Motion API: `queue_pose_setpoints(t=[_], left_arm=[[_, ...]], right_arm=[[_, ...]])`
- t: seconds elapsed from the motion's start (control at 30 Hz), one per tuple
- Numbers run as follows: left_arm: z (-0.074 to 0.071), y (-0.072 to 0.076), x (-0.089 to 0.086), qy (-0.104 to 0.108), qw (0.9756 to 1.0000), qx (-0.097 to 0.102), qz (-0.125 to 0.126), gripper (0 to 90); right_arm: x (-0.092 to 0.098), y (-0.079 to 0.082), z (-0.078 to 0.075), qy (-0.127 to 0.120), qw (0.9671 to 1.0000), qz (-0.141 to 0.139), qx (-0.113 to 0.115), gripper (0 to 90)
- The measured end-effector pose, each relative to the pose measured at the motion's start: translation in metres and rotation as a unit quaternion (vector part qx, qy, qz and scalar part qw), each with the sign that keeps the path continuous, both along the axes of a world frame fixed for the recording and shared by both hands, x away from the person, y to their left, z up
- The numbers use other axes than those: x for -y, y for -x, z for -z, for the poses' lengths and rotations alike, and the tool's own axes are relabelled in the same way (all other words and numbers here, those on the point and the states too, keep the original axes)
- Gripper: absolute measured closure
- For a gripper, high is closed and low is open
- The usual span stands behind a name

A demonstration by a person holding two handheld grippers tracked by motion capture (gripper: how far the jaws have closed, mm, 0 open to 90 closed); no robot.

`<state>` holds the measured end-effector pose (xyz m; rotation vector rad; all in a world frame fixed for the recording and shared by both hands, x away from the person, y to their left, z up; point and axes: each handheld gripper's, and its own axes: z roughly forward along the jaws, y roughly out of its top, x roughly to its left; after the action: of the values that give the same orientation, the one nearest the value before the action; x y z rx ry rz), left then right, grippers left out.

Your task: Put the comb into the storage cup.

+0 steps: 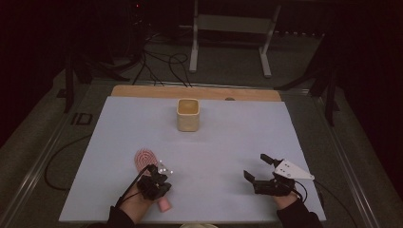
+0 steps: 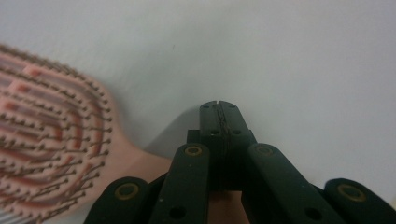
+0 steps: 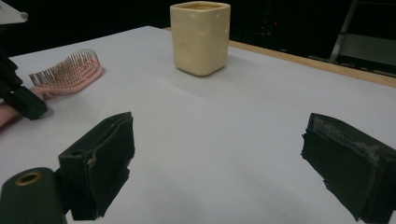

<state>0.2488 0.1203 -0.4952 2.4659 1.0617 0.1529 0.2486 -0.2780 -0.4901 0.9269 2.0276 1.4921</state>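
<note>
Left hand-held gripper has its jaws pressed together, nothing between them, hovering at the neck of the pink hairbrush. In the left gripper view the brush head lies just to the left of the closed tips and the handle runs back under the jaws. Its long axis points away from the person. Right hand-held gripper is spread, empty, well apart from the brush; the left one is nearer. Cream cup stands farther ahead on the surface; its inside cannot be told.

The high view looks forward and down over the whole table. The left gripper view sits close above the tabletop beside the pink hairbrush; the right gripper view looks low across it, sharing brush and cream cup.
</note>
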Motion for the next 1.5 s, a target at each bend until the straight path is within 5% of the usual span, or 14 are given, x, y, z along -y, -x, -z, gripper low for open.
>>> queue_pose_setpoints(t=[0.7,1.5], left_arm=[[-0.008,0.011,-0.051,-0.047,0.9985,-0.026,-0.014,90.0],[-0.016,0.012,-0.091,-0.103,0.9934,-0.039,-0.033,90.0]], right_arm=[[-0.001,0.0,0.0,0.001,1.0,-0.001,0.0,9.0],[-0.001,-0.001,0.001,-0.002,1.0,-0.002,-0.004,9.0]])
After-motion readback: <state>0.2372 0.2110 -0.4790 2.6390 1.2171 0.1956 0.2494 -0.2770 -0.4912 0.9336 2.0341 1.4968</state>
